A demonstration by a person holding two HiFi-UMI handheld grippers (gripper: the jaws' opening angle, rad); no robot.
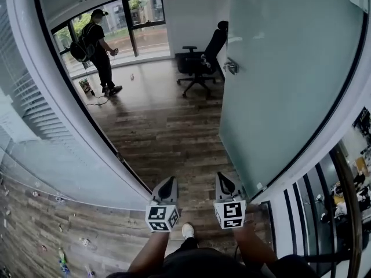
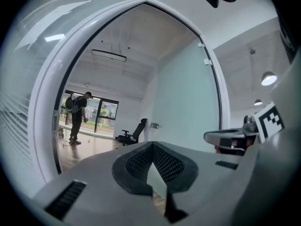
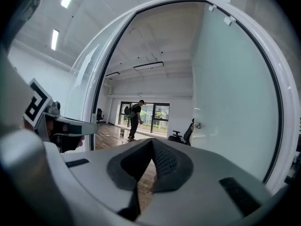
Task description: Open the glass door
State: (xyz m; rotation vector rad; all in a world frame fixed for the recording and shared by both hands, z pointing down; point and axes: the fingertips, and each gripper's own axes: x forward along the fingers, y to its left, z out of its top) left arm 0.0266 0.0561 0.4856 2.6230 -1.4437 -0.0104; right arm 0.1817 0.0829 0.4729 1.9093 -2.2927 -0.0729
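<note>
Progress on the task looks all but complete to us. The glass door [image 1: 290,68] stands swung well inward, clear of the white doorframe [image 1: 35,86], and the opening onto the wooden floor [image 1: 168,132] is free to walk through. In our judgement, all that may be left is to push it wider or step through.

We hold the left gripper [image 1: 167,184] and the right gripper [image 1: 225,183] side by side at the threshold, level and pointing into the room. Both have their jaws together with nothing between them, and neither touches the door.

The door hangs at the right side of the doorway, its near lower corner close to the right gripper. It is a tall, frosted, pale-green pane with a thin dark edge and a small metal handle [image 1: 231,66] at its far edge. Beyond it we see an office chair [image 1: 203,62] and a person [image 1: 97,48] by the windows.
</note>
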